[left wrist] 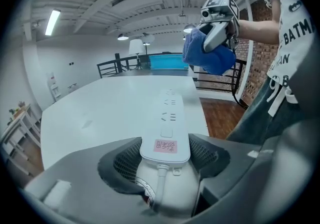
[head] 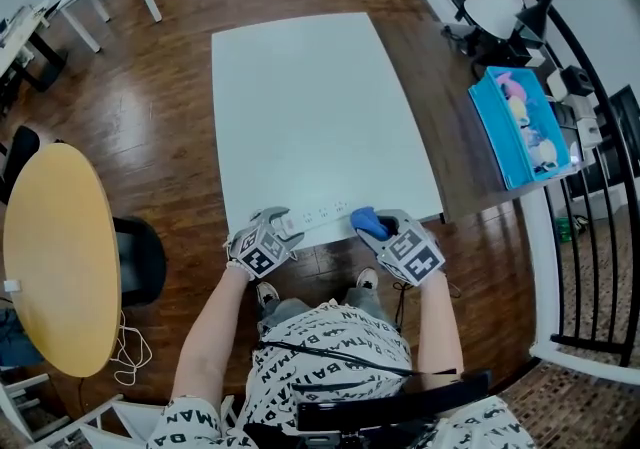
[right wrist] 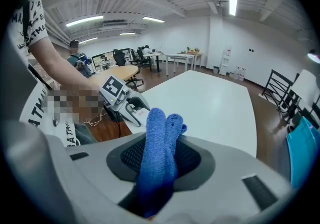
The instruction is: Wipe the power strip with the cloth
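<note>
The white power strip (head: 318,214) lies along the near edge of the white table (head: 310,87). My left gripper (head: 272,234) is shut across the strip's cord end; in the left gripper view the pads (left wrist: 122,160) flank the power strip (left wrist: 167,123), whose pink label and cord face the camera. My right gripper (head: 383,228) hovers at the strip's other end, shut on a folded blue cloth (head: 367,222). In the right gripper view the blue cloth (right wrist: 159,148) stands up between the jaws. From the left gripper view the cloth (left wrist: 207,56) hangs above the strip's far end.
A round yellow table (head: 60,257) and a black chair (head: 140,257) stand at the left. A blue box (head: 520,127) sits on a dark side table at the right, beside a black railing (head: 590,207). The person's legs are at the table's near edge.
</note>
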`<state>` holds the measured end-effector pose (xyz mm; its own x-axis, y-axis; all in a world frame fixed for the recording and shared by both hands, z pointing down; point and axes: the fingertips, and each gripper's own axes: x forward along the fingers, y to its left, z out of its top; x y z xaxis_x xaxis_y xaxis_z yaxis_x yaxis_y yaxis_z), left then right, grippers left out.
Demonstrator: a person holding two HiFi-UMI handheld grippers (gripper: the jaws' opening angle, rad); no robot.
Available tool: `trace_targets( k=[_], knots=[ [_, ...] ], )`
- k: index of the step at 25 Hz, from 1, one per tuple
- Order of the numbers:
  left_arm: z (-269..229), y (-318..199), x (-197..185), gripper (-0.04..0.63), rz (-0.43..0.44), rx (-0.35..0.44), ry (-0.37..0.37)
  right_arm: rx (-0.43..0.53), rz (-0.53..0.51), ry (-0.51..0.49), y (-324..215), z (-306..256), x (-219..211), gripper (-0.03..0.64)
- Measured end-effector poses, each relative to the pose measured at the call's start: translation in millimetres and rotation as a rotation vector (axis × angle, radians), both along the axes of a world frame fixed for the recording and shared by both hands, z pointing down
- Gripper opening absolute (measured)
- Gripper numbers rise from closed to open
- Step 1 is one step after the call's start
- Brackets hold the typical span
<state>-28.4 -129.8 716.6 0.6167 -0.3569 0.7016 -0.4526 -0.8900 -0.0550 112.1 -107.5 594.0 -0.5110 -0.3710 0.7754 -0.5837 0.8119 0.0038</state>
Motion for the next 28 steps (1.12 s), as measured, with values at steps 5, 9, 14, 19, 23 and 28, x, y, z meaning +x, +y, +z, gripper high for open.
trace_targets(
  k=[5, 9, 14, 19, 23, 28],
  knots=[
    [-3.4, -6.4, -6.2, 0.364, -0.069, 0.017, 0.011, 0.014, 0.022, -0.002, -6.8, -3.2, -4.6, 0.136],
    [-28.0, -4.6, -10.5, 0.362, -0.117, 0.045, 0.099, 0.049, 0.065, -0.014, -15.6, -8.3, -5.3, 0.137],
    [-92.7, -13.0, -26.9, 0.203, -0.313, 0.137, 0.278, 0.117, 0.182, -0.063, -29.6, -20.1, -0.7, 0.137],
    [-133.6, -15.3, -52.2, -0.014, -0.554, 0.102, 0.439, 0.154, 0.226, -0.096, -29.4, -25.5, -2.9, 0.135],
    [-144.8, -6.0, -53.2, -0.014, -0.629, 0.071, 0.453, 0.154, 0.224, -0.101, -22.4, -23.0, -4.2, 0.135],
    [-152.8, 5.9, -44.7, -0.014, -0.656, 0.071, 0.476, 0.154, 0.234, -0.120, -15.4, -20.7, -6.2, 0.135]
  ],
)
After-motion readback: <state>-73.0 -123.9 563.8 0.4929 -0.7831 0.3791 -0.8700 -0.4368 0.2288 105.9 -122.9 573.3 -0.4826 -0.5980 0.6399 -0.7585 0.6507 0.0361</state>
